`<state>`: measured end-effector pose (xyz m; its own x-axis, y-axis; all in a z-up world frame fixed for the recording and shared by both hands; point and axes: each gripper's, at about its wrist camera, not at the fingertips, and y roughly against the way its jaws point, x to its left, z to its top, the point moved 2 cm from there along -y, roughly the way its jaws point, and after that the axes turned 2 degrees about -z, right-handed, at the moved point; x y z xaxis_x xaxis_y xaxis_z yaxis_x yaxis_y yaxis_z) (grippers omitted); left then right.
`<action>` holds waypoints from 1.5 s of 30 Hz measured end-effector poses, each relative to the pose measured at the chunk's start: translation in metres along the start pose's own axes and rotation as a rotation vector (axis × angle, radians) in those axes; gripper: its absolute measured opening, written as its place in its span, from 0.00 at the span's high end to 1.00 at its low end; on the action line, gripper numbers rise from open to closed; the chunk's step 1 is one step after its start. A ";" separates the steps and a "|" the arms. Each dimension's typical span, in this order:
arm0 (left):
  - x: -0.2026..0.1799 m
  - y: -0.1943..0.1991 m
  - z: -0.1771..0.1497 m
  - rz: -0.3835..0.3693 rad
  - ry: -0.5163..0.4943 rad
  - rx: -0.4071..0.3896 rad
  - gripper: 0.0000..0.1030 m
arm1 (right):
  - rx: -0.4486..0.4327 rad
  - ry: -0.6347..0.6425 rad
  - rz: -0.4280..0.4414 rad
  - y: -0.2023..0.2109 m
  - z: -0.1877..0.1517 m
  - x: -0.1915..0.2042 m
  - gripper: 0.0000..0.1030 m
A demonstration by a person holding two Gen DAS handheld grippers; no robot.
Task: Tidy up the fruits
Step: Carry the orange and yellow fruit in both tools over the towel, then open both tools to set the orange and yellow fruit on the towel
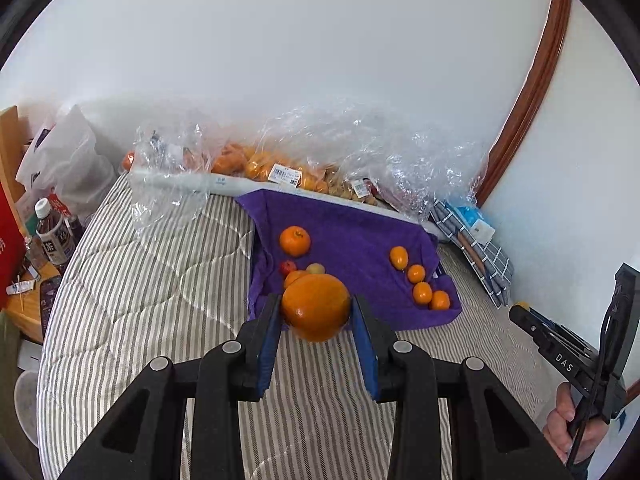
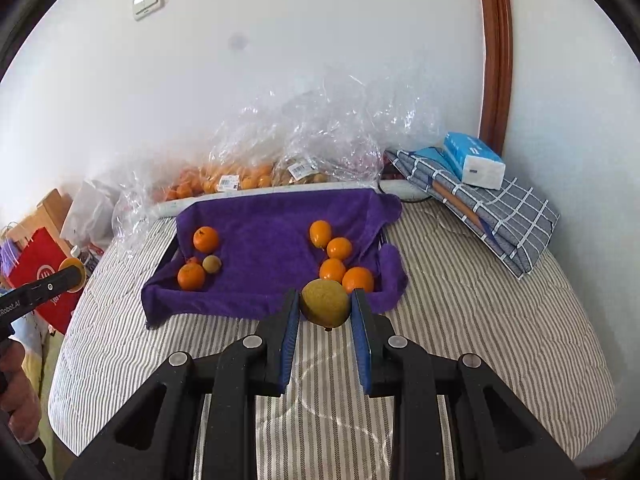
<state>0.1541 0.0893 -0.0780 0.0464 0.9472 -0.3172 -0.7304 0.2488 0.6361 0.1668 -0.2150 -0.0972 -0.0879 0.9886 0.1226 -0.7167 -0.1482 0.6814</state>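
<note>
The left gripper (image 1: 316,310) is clamped on a large orange (image 1: 316,307), held above the near edge of the purple towel (image 1: 352,232), which lies on the striped bedcover (image 1: 160,280). Just beyond it sits the left cluster: an orange (image 1: 295,241), a small red fruit (image 1: 287,267) and a pale one (image 1: 316,268), with another orange partly hidden behind the held one. To set this orange down well, I would lower it onto bare towel beside that cluster, not on top of it, and part the pads only once it rests, since round fruit rolls on soft cloth.

On the right, four small oranges (image 2: 339,248) lie in a loose row near the towel's right edge. The right gripper (image 2: 325,304) is closed on a yellowish-green fruit (image 2: 325,303), perhaps a lemon or pear; the view is too warped to say which. It hangs just near of that row, so it wants a clear spot, likely its own group.
</note>
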 end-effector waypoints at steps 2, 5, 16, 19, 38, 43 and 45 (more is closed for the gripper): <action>-0.002 -0.003 0.007 0.001 -0.005 -0.008 0.68 | -0.005 0.001 0.000 -0.001 0.005 0.001 0.75; -0.003 -0.007 0.015 -0.004 -0.005 -0.014 0.68 | -0.012 -0.001 0.008 -0.004 0.013 0.001 0.75; 0.011 -0.037 0.045 -0.006 0.023 -0.027 0.68 | -0.041 -0.008 0.016 -0.027 0.045 0.001 0.75; 0.020 -0.049 0.050 0.006 0.038 -0.016 0.68 | -0.041 -0.010 0.021 -0.039 0.048 0.002 0.75; 0.005 -0.179 0.043 -0.062 0.011 0.164 0.68 | 0.146 0.067 0.106 -0.162 0.018 0.036 0.75; 0.002 -0.195 0.039 -0.058 -0.005 0.185 0.68 | 0.164 0.082 0.111 -0.175 0.010 0.037 0.75; 0.003 -0.198 0.039 -0.053 -0.005 0.193 0.68 | 0.171 0.087 0.122 -0.179 0.008 0.038 0.75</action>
<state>0.3255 0.0508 -0.1781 0.0849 0.9326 -0.3507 -0.5824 0.3320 0.7420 0.2972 -0.1514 -0.2083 -0.2310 0.9607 0.1541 -0.5704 -0.2620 0.7785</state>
